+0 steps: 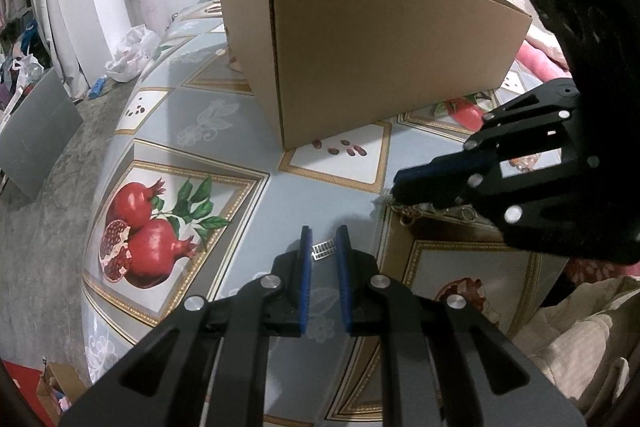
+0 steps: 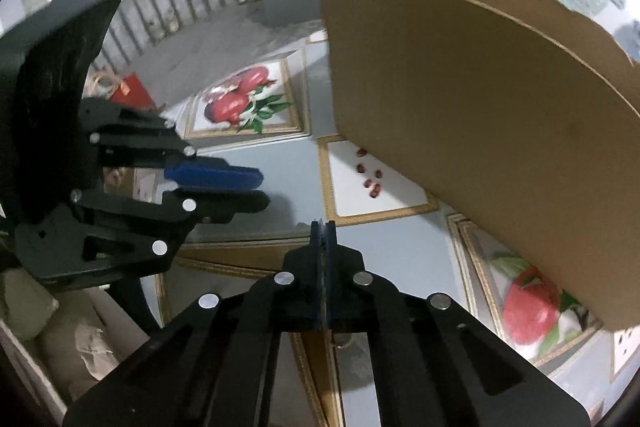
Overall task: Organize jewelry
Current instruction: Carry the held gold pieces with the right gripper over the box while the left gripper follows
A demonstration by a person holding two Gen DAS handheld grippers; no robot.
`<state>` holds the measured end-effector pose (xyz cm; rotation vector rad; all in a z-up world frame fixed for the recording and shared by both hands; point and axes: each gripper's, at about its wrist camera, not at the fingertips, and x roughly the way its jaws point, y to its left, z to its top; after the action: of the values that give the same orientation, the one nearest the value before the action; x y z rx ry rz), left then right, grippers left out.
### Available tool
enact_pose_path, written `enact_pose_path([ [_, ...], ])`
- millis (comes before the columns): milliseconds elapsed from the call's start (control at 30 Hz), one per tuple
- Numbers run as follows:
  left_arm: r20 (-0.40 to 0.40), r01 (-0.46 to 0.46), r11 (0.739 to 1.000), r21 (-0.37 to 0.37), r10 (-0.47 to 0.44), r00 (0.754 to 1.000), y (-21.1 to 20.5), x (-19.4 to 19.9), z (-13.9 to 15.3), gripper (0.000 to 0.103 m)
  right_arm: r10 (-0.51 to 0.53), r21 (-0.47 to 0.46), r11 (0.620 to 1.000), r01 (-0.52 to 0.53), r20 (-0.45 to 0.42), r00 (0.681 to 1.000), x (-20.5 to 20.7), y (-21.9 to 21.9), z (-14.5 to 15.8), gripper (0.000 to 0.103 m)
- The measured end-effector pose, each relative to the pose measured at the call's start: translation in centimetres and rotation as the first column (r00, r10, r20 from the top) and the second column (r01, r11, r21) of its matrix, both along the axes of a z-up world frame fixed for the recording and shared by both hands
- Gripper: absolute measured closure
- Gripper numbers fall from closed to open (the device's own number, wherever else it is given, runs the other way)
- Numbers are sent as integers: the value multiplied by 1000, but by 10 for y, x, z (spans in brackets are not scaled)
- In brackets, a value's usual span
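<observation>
We read no legible writing anywhere. Left gripper (image 1: 324,239) hovers low, fingers spread, a small silver clasp (image 1: 323,249) on the tablecloth (image 1: 224,143) between them, in front of the cardboard box (image 1: 380,47). Right gripper (image 2: 324,227), pads pressed together, tips down at a gold chain (image 1: 416,213) just right of the clasp; whether it pinches it, we cannot tell.

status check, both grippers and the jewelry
Left gripper open, small silver piece between fingertips. Right gripper shut on gold chain. Box ahead, nothing blocking.
</observation>
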<state>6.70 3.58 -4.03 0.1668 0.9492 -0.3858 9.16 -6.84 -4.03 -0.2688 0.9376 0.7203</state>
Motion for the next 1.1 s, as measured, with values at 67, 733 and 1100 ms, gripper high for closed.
enact_pose_path([
  [67,1,0,1000,1,0,1000,0,1,0,92,-22,24,999,22,-5,1000,0,-5,2,103],
  [733,31,-16,999,-30,17,999,8,0,-4,103,-239,276,932,234,-16,971,0,-61,37,103],
  [1100,4,-24,995,-99,25,1000,15,-1,8,102,-245,314,919,237,-16,969,-7,-72,38,103],
])
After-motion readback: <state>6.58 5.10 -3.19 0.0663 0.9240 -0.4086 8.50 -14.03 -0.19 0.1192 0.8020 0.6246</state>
